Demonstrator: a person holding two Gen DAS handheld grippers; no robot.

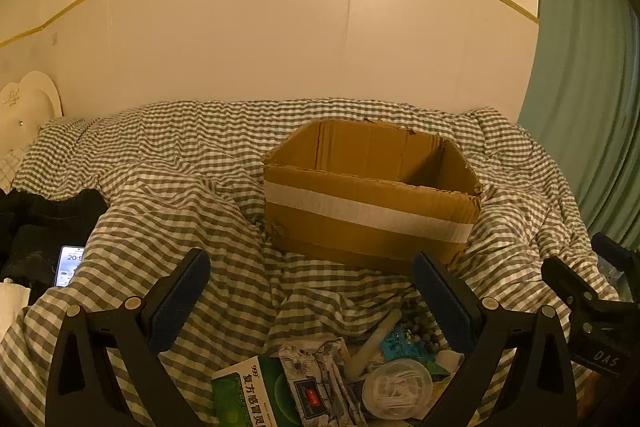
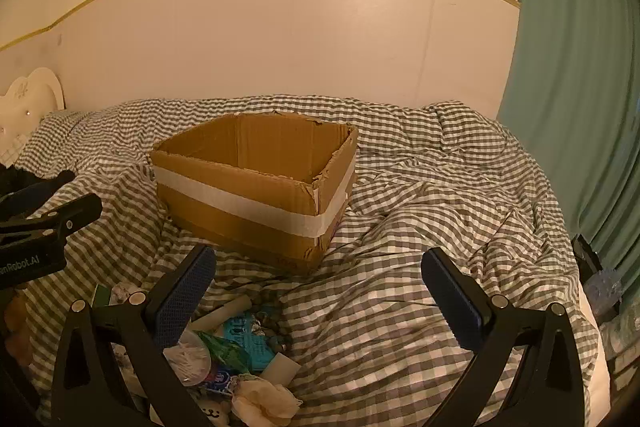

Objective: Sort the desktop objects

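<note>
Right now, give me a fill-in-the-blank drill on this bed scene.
1. The cardboard box is banded with ____ tape.
2. The box sits on a ____-patterned bedcover.
3. The left gripper and right gripper both have ____ jaws.
4. The curtain is ____.

Missing: white; checked; open; green

Open cardboard box [image 1: 372, 211] stands unobstructed beyond the clutter pile [image 1: 344, 379] on rumpled bedding [image 2: 420, 287].

Your open cardboard box [image 1: 372, 211], banded with white tape, sits upright on the bed at twelve o'clock; the clutter [image 1: 360, 375] lies heaped at six.
</note>
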